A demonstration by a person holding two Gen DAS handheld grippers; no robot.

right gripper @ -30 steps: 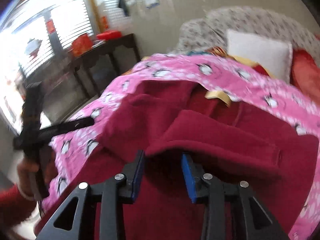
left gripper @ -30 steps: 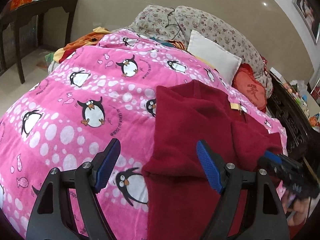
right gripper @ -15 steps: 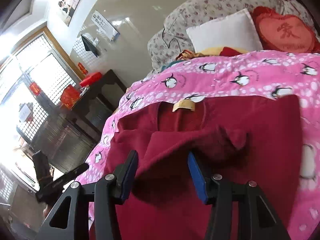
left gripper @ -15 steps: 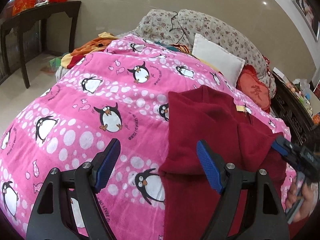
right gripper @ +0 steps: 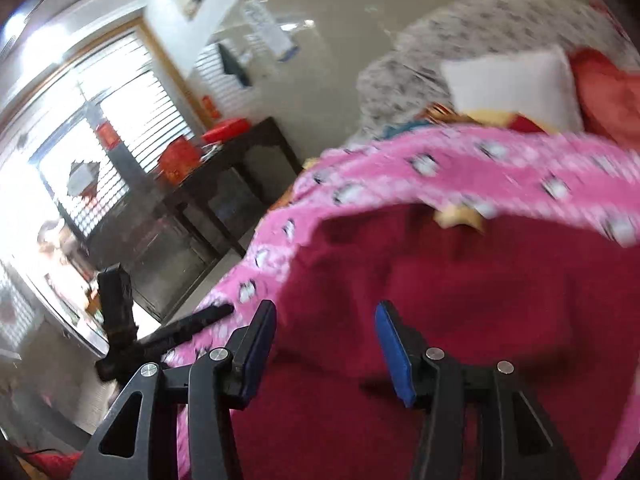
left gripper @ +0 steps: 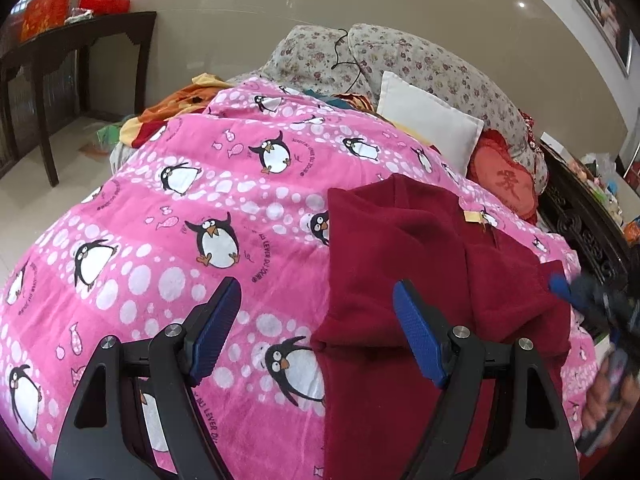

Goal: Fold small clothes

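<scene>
Now, at the far left, a dark side table (left gripper: 80, 36) is standing against the wall with red boxes (left gripper: 102, 0) sitting on it; beside it a pink penguin blanket (left gripper: 180, 208) is covering the bed; the left claw (left gripper: 316, 332) is hovering over that blanket, released, with its blue pads (left gripper: 218, 328) spread wide and nothing between them; its left pad is hanging over pink fabric while its right one is sitting over the edge of the dark red garment (left gripper: 420, 264); that garment is lying on the right half of the blanket, one side folded in over the body, a tan neck label (left gripper: 473, 216) showing near the top; behind it a white pillow (left gripper: 432, 132) and a red cushion (left gripper: 504, 188) are leaning on the floral headboard (left gripper: 400, 60); at the right edge the right claw (left gripper: 576, 296) is showing blurred beside the garment's corner; in its own blurred view the right claw (right gripper: 326, 340) is gaping open above the red cloth (right gripper: 460, 292), gripping nothing.
</scene>
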